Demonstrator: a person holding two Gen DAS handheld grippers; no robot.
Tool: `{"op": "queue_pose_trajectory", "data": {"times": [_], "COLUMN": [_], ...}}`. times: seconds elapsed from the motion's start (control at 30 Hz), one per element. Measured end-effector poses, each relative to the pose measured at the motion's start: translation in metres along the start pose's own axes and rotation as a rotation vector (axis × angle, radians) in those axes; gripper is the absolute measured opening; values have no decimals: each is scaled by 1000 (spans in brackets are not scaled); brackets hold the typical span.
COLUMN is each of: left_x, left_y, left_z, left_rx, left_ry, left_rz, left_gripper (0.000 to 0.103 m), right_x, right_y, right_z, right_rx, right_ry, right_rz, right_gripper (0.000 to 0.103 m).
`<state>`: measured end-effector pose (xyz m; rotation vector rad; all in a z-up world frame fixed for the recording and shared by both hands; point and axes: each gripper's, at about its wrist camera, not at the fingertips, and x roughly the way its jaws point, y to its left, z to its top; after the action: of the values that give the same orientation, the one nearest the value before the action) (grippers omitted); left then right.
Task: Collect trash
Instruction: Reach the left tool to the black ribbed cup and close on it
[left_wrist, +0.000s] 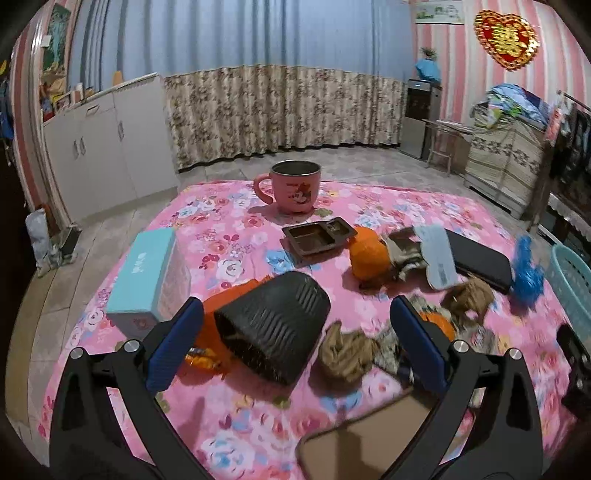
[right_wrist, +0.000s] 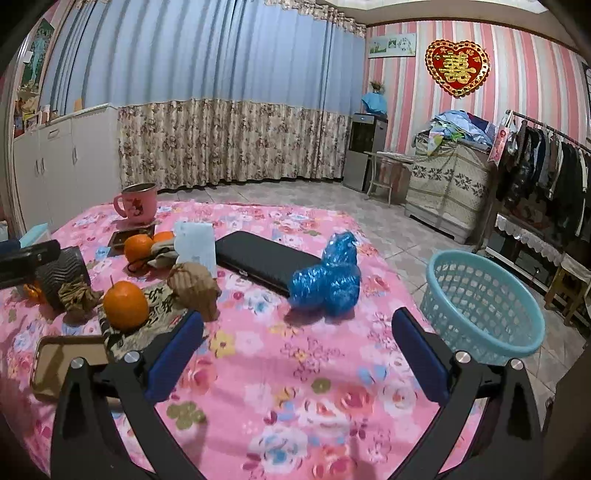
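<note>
Two grippers, left (left_wrist: 295, 347) and right (right_wrist: 295, 350), spread wide, empty. Blue wrapper (right_wrist: 327, 282) ahead of right, beside basket (right_wrist: 484, 306). Best: straddle wrapper's middle, pinch firmly, avoid black case (right_wrist: 262, 260).

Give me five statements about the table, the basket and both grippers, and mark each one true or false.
1. The right gripper is open with nothing between its fingers. True.
2. The crumpled blue plastic bag already lies in the light blue basket. False: it sits on the floral tablecloth, beside the black case.
3. The pink mug stands upright at the far edge of the table. True.
4. The left gripper is clamped on an orange. False: it is open and holds nothing.
5. The basket has trash in it. False: no trash shows in the part of it that is visible.
</note>
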<state>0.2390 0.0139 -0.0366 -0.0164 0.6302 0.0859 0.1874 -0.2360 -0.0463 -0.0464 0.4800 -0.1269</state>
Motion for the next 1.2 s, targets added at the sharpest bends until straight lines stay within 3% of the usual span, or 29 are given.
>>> {"op": "queue_pose_trajectory", "data": {"times": [0.2, 0.77, 1.2], "left_x": [36, 80, 91], "left_y": [-3, 1, 16], "left_z": [7, 13, 14], "left_rx": [-62, -69, -52], "left_ry": [114, 206, 250], "left_rz": [77, 183, 83], "left_gripper": [97, 97, 92], "right_x": [10, 24, 21], "right_y": [-5, -14, -3], "right_z": [0, -3, 5], "right_rx": [27, 65, 52], "right_ry": [2, 34, 42], "right_rz": [15, 33, 39], "right_gripper": [100, 100, 100]}}
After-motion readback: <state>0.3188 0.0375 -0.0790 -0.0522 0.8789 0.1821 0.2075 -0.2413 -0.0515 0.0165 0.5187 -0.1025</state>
